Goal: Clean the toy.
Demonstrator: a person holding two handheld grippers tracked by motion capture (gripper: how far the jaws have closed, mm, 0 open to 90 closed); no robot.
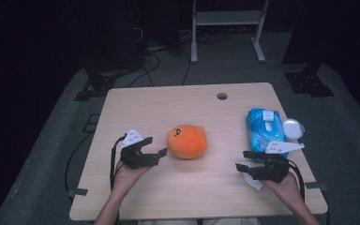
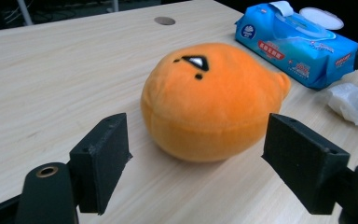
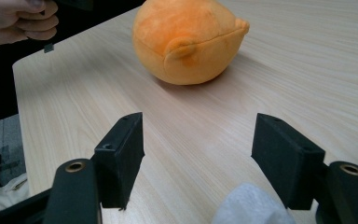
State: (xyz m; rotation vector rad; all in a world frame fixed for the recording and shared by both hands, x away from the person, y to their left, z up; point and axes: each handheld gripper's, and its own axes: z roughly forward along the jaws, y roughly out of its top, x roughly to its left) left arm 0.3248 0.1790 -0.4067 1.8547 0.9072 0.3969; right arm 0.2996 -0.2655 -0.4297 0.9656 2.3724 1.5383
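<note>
Plush: orange round plush toy [image 1: 186, 141] sits near the middle of the wooden table [image 1: 178, 197], little black face marks up top.
Left gripper: left gripper [image 1: 155, 151] is just left of the plush, jaws spread wide with nothing between them. In the left gripper view the toy [image 2: 212, 100] sits right ahead of the gap, not touching either pad as far as I can tell.
Right gripper: right gripper [image 1: 242, 160] is well off to the plush's right, jaws apart too, not clamping anything. A crumpled white tissue [image 3: 251, 205] lies just under it.
Room: lots of bare tabletop in front of and behind the toy, and between toy and right gripper. Table's far edge has a round hole [image 1: 222, 96].
Right side stuff: blue wet-wipes pack [image 1: 265, 127] near the right edge, white round lid [image 1: 293, 128] just beside it.
Writing: pack has a red label and a round logo [image 2: 248, 31], text too small to read.
</note>
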